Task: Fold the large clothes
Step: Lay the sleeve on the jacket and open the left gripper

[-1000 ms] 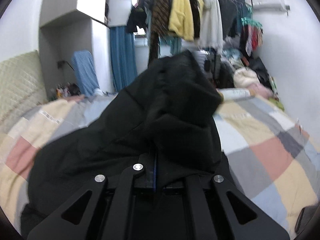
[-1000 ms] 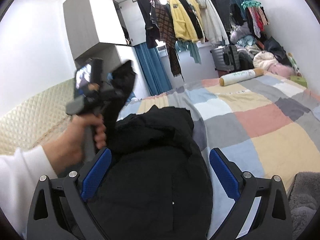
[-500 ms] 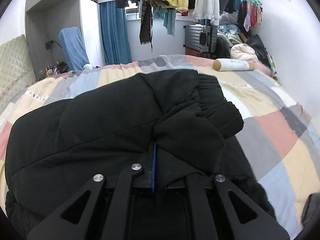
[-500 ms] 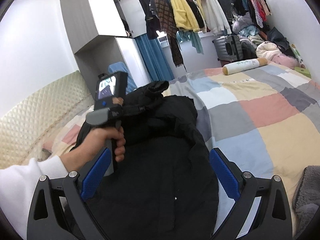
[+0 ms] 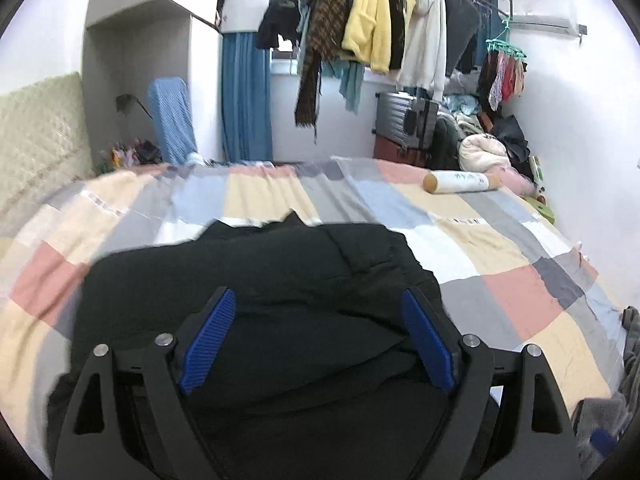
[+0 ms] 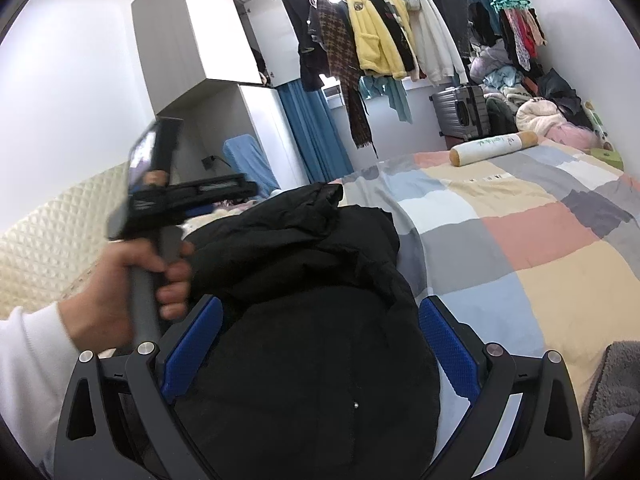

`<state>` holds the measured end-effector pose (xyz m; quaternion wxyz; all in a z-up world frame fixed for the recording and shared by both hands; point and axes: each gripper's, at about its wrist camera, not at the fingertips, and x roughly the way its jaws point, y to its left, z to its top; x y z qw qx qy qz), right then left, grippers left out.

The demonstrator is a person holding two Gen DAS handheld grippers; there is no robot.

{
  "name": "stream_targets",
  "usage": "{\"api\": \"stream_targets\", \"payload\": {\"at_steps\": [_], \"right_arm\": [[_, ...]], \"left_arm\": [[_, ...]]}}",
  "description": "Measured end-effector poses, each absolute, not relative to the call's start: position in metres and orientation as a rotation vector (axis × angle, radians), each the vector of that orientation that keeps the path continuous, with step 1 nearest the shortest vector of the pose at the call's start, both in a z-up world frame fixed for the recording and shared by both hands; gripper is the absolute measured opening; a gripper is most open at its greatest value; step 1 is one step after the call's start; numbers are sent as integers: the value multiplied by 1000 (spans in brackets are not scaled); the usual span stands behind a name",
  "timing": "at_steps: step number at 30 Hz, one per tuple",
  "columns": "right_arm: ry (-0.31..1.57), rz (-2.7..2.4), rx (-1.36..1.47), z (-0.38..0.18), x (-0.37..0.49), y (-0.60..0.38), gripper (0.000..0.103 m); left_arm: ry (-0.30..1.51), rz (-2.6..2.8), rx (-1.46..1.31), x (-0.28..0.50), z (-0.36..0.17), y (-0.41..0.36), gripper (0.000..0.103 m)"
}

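Note:
A black padded jacket (image 5: 256, 288) lies bunched on the checked bedspread (image 5: 500, 288), with one part folded over onto the rest (image 6: 304, 232). My left gripper (image 5: 318, 296) hovers above it with its jaws opening wide. Its blue pads (image 5: 208, 336) touch no cloth, and nothing is held between them. In the right wrist view a hand (image 6: 132, 280) in a white sleeve holds the left gripper (image 6: 192, 196) to the left of the jacket's folded top. My right gripper (image 6: 322, 302) stands open over the jacket's near end, and its pads (image 6: 448, 348) straddle the cloth without pressing it.
A rolled bolster (image 5: 460, 181) lies at the bed's far side. A grey fleece (image 6: 616, 392) sits at the near right edge. Hanging clothes (image 5: 368, 20), a suitcase (image 6: 460, 112) and a pile of laundry fill the far wall. A quilted headboard (image 5: 36, 140) is on the left.
The left gripper carried the raised jacket part forward and down, let go of it, opened and drew back upward. The folded part now rests on the jacket. The right gripper stayed put.

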<state>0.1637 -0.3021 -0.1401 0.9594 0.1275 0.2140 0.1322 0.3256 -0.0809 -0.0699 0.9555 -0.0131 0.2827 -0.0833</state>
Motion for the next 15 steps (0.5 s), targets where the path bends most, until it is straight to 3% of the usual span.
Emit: {"api": "stream_targets", "payload": {"at_steps": [7,15], "right_arm": [[393,293,239,-131,158,-291,99],[405,296,220,-129,157,-284,99]], "left_arm": [[545,-183,-64,260,-50,-27,85],[518,-139,-83,196,-67,26,85]]}}
